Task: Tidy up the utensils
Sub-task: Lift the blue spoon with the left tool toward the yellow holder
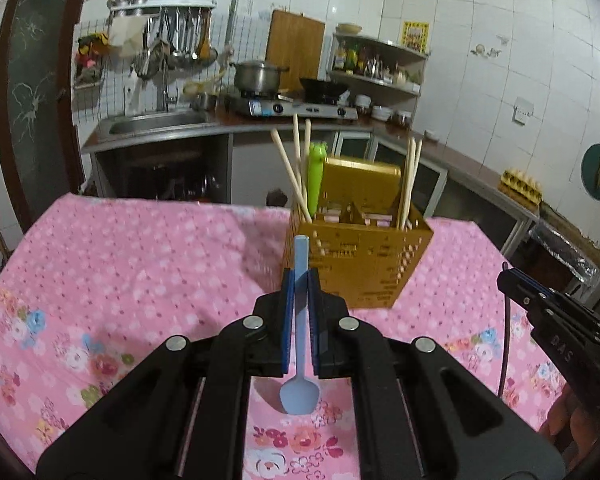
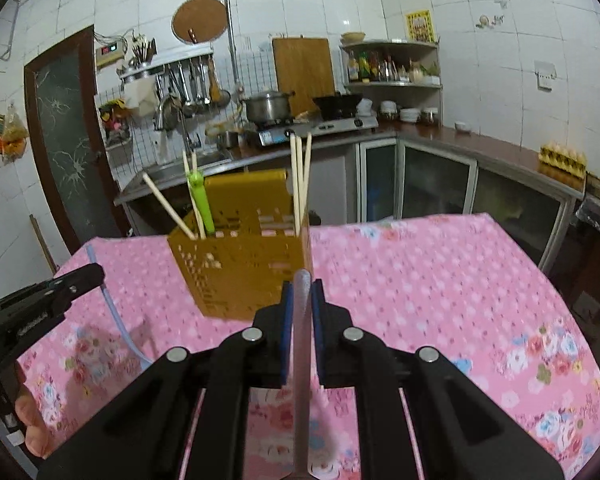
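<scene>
Left hand-held gripper (image 1: 299, 280) clenched on blue spoon (image 1: 300, 360) mid-handle, bowl hanging below. Right hand-held gripper (image 2: 301, 290) clenched on grey handle (image 2: 301, 360). Both held above counter (image 1: 120, 260), before yellow holder (image 1: 360, 256). Spoon judged light, stiff, smooth plastic; slip possible.

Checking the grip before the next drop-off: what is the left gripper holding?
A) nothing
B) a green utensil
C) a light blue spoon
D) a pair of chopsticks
C: the left gripper is shut on the handle of a light blue spoon, its bowl hanging toward the camera above the pink tablecloth.
</scene>
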Demonstrator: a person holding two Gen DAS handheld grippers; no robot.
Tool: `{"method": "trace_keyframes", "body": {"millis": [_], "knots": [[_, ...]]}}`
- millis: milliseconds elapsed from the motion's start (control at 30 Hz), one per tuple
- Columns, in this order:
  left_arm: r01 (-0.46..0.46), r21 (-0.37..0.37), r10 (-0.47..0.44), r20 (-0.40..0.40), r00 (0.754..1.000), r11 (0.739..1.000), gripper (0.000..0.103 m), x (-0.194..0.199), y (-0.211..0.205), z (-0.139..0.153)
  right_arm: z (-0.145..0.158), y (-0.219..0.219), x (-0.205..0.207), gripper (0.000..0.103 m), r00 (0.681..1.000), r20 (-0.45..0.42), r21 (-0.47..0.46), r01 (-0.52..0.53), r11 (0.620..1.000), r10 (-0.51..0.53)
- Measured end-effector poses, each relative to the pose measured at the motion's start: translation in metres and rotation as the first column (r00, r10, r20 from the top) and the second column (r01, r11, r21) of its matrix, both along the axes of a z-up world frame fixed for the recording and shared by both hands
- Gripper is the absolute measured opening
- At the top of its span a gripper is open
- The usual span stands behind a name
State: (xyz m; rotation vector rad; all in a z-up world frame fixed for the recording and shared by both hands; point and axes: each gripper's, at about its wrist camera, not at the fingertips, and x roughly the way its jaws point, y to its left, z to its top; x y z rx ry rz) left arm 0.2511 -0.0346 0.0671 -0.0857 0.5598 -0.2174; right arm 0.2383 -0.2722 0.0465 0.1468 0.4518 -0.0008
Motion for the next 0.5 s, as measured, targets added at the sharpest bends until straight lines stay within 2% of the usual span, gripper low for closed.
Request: {"method": "trace_keyframes", "body": {"millis": [333,500], "knots": [[0.006,-0.013,-0.005,0.08,0.997,1.0,0.005,0.009,0.001,0.042,0.038,-0.007,0.022,0.01,0.987,0.158,0.045,-0.047,0.998,0.04],[0.007,-0.021,-0.004,0.134,0.991,1.0,0.005,0.021,-0.001,0.072,0.068,-0.009,0.042,0.01,0.964,0.263,0.053,-0.054,0.997,0.038]]}}
